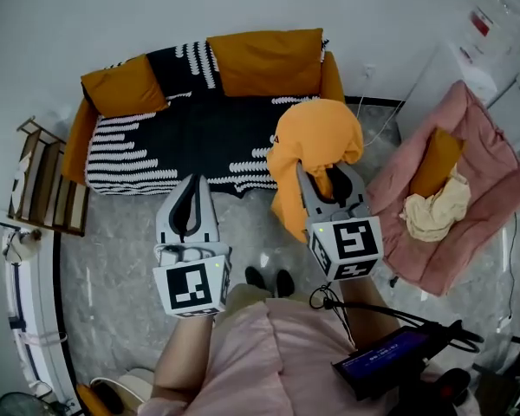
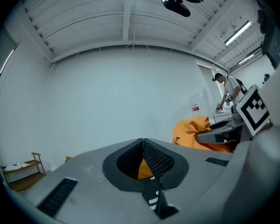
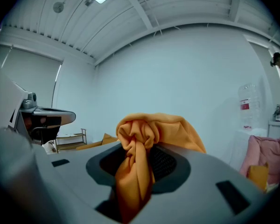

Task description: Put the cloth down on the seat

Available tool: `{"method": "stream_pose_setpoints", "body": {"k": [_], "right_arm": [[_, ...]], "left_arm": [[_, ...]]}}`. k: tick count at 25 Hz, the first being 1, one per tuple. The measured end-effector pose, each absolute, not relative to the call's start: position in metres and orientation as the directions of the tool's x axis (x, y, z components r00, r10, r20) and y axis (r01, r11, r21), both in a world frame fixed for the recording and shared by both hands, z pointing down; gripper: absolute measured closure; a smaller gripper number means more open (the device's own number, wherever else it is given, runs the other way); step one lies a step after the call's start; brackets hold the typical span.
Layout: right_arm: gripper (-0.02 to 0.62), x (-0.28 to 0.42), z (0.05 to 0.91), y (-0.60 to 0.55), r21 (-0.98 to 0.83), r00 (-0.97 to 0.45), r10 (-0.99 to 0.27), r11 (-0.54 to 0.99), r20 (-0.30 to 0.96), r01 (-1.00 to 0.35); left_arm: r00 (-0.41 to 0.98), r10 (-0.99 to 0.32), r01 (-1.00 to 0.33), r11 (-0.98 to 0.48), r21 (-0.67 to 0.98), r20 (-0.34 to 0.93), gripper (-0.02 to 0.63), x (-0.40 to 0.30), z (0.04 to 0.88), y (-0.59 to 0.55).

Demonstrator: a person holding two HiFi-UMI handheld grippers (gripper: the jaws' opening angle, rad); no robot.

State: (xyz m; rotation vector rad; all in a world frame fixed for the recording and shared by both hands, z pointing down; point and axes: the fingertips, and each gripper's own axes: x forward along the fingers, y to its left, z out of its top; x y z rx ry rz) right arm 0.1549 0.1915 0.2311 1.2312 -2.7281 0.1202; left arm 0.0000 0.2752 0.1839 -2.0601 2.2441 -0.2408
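Note:
An orange cloth (image 1: pixel 310 150) hangs bunched in the air, with my right gripper (image 1: pixel 328 178) shut on it, just in front of the sofa's right end. In the right gripper view the cloth (image 3: pixel 139 148) fills the gap between the jaws. The sofa seat (image 1: pixel 195 137) carries a black and white throw. My left gripper (image 1: pixel 188 199) is shut and holds nothing, low in front of the sofa's middle; in its own view its jaws (image 2: pixel 143 149) meet at the tips, and the orange cloth (image 2: pixel 195 130) shows off to the right.
Two orange cushions (image 1: pixel 124 85) (image 1: pixel 265 61) lean on the sofa back. A pink armchair (image 1: pixel 481 176) at the right holds an orange cushion and a cream cloth (image 1: pixel 436 208). A wooden rack (image 1: pixel 43 180) stands at the left. My shoes (image 1: pixel 270 279) are on the grey floor.

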Motion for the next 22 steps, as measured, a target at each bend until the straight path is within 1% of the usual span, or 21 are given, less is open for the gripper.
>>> {"method": "stream_pose_setpoints", "body": {"k": [3, 11, 16, 22], "right_arm": [[0.457, 0.147, 0.235, 0.177, -0.014, -0.657, -0.734, 0.665, 0.171, -0.746], [0.457, 0.115, 0.249, 0.136, 0.001, -0.650, -0.734, 0.663, 0.197, -0.749], [0.457, 0.084, 0.259, 0.095, 0.013, -0.626, -0.748, 0.644, 0.221, -0.765], [0.458, 0.034, 0.249, 0.038, 0.046, -0.587, -0.778, 0.610, 0.223, -0.791]], "left_arm": [[-0.095, -0.995, -0.979, 0.086, -0.186, 0.040, 0.595, -0.010, 0.188, 0.264], [-0.085, -0.996, -0.984, 0.079, -0.159, 0.034, 0.595, -0.046, 0.202, 0.216], [-0.064, -0.997, -0.990, 0.058, -0.132, 0.043, 0.595, -0.083, 0.214, 0.170], [-0.027, -0.999, -0.992, 0.024, -0.122, 0.024, 0.595, -0.141, 0.205, 0.104]]}}
